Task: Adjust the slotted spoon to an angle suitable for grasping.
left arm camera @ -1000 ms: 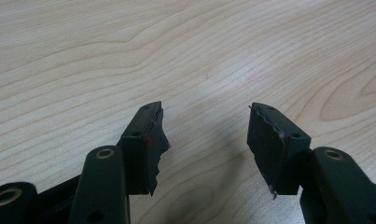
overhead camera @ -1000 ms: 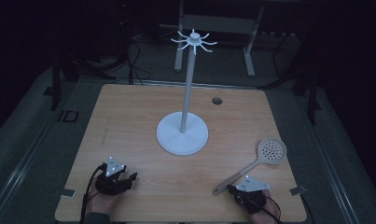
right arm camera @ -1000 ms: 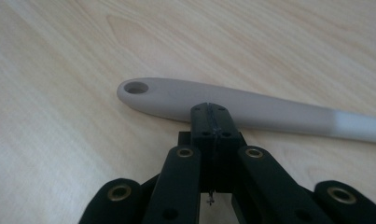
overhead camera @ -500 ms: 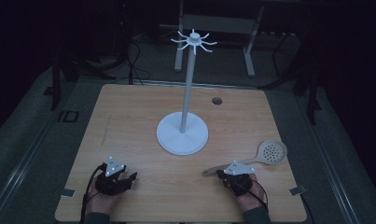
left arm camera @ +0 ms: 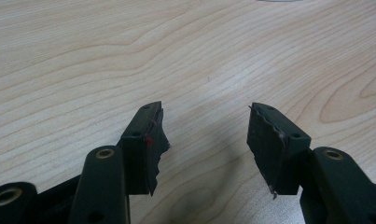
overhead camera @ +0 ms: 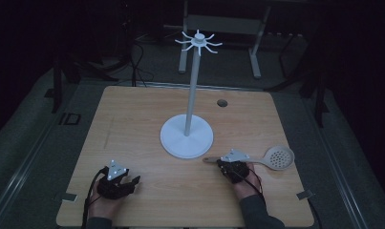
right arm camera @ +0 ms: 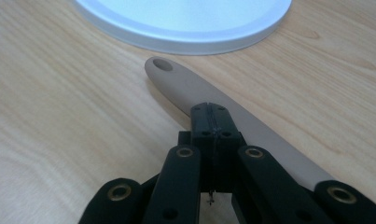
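Note:
A pale skimmer spoon (overhead camera: 280, 157) lies level on the wooden table (overhead camera: 133, 124), its perforated head to the right and its handle end close to the white stand base (overhead camera: 171, 138). My right gripper (overhead camera: 223, 161) sits over the handle with its jaws shut together. In the right gripper view the closed tips (right arm camera: 215, 109) rest on the handle (right arm camera: 176, 84), whose hanging hole points at the base (right arm camera: 185, 23). The stand's pole rises to a ring of hooks (overhead camera: 198, 42). My left gripper (overhead camera: 125, 177) rests at the front left, open, with bare wood between its jaws (left arm camera: 204, 126).
A small round hole (overhead camera: 222, 102) is set in the tabletop behind the stand. Dark floor, cables and metal frame legs (overhead camera: 254, 52) surround the table. The table's front edge lies just behind both hands.
My right gripper has moved left and away from the front edge. The spoon's handle swung with it from a diagonal to lying level, its end now near the stand base. The left gripper stayed put.

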The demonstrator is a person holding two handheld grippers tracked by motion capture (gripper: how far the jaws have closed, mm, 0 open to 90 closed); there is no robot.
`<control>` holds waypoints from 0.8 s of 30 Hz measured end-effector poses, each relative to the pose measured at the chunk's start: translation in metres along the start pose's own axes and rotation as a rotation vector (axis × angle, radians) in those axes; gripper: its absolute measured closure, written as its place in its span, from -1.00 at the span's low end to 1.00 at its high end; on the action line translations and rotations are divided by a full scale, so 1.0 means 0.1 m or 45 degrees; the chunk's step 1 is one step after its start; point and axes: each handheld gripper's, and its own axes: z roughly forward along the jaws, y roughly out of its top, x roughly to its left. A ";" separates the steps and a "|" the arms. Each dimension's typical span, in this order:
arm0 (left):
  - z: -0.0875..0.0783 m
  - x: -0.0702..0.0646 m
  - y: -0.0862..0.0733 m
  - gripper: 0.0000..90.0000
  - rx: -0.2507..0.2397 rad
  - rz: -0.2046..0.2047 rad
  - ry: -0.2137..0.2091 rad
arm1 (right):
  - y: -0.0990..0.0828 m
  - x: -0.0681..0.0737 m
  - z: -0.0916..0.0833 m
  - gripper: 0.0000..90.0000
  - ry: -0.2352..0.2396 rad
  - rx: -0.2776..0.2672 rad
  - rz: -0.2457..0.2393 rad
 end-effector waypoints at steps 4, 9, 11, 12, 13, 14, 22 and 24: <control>-0.01 0.00 0.00 0.02 0.000 0.001 0.002 | 0.05 -0.05 0.03 1.00 -0.011 0.012 -0.001; 0.00 0.00 0.00 0.02 0.002 -0.001 -0.001 | 0.08 -0.24 -0.07 0.61 0.025 -0.045 0.002; 0.00 0.00 0.00 0.02 0.006 -0.002 -0.001 | 0.08 -0.33 -0.10 0.49 0.045 -0.048 0.008; 0.00 0.00 0.00 0.02 0.005 0.001 -0.001 | 0.08 -0.38 -0.12 0.39 0.056 -0.043 0.011; 0.00 0.00 0.00 0.02 0.005 0.001 -0.002 | 0.08 -0.43 -0.12 0.34 0.069 -0.032 0.009; 0.00 0.00 0.00 0.02 0.007 0.001 0.000 | 0.07 -0.47 -0.13 0.30 0.082 -0.025 0.005; 0.01 -0.01 0.00 0.02 0.016 0.007 0.000 | 0.00 -0.68 -0.08 0.05 0.203 0.054 -0.078; 0.01 -0.01 0.00 0.02 0.015 0.007 0.000 | 0.00 -0.69 -0.06 -0.03 0.223 0.064 -0.101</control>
